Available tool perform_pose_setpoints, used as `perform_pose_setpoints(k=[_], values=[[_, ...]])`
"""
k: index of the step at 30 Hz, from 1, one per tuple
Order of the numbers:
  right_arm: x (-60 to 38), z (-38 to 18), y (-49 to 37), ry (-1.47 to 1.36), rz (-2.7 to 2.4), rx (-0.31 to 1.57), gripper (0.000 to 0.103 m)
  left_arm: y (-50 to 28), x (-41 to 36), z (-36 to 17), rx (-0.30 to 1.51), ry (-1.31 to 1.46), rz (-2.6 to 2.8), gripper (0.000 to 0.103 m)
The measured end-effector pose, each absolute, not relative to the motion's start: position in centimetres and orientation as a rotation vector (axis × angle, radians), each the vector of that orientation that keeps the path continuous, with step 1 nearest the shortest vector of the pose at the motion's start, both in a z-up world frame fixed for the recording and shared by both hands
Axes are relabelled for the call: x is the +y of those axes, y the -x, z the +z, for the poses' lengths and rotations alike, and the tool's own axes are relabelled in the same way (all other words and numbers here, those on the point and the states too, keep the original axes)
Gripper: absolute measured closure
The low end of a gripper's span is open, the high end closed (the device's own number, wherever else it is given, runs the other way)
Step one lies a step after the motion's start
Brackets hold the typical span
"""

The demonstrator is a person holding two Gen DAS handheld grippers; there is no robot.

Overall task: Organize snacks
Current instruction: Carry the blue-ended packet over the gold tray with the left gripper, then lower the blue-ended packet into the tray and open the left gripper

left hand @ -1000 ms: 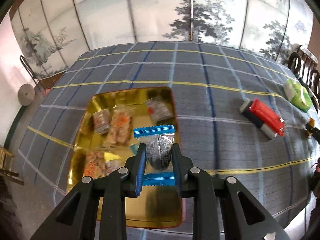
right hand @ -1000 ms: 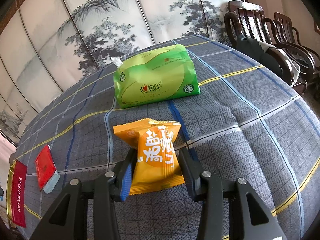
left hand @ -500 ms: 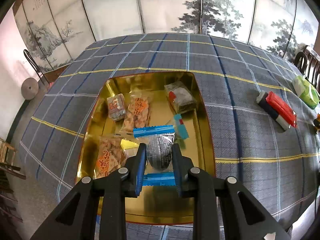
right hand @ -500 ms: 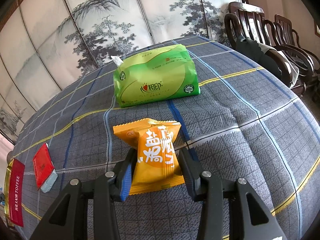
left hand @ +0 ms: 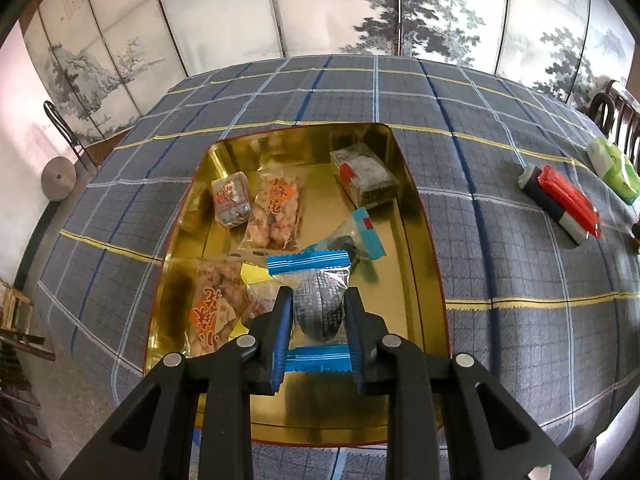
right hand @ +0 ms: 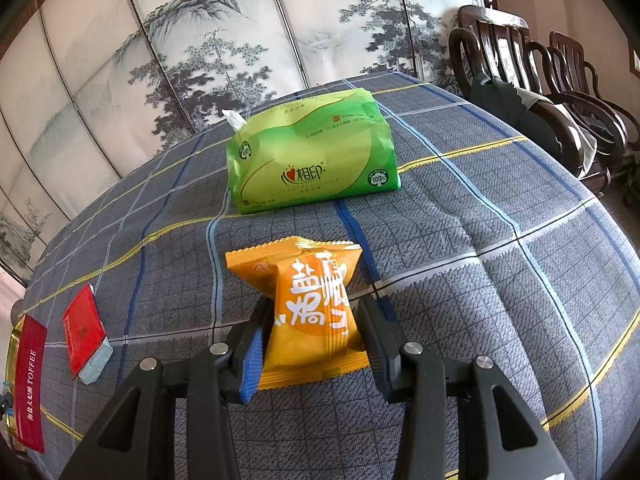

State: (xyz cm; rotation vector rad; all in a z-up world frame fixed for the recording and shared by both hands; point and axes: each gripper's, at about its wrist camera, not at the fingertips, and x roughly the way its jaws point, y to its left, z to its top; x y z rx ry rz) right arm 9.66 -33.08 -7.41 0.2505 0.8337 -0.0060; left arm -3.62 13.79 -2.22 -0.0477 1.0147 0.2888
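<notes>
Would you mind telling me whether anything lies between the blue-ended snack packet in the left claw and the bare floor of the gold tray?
Nothing visible does. The left claw holds the blue-ended snack packet above the gold tray, whose near floor is bare; the other snacks, like the orange-printed bag, lie left and farther back.

Both the left gripper point(left hand: 318, 320) and right gripper point(right hand: 312, 340) are matte black, with blue-padded fingers point(left hand: 282, 328), triangular cut-outs and silver screws.
</notes>
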Motion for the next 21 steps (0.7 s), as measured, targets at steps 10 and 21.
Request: perform_pose_setpoints(k=[10,21], values=[[-33.02,-7.38,-9.73,-0.249,-0.007,0.834,0.06,3.83,14.16,-2.73,1.031,0.051,0.29,0.08],[-32.9,-7.32,-9.75,-0.245,-0.009,0.835,0.06,4.05,14.48,-3.2,1.04,0.058,0.294,0.078]])
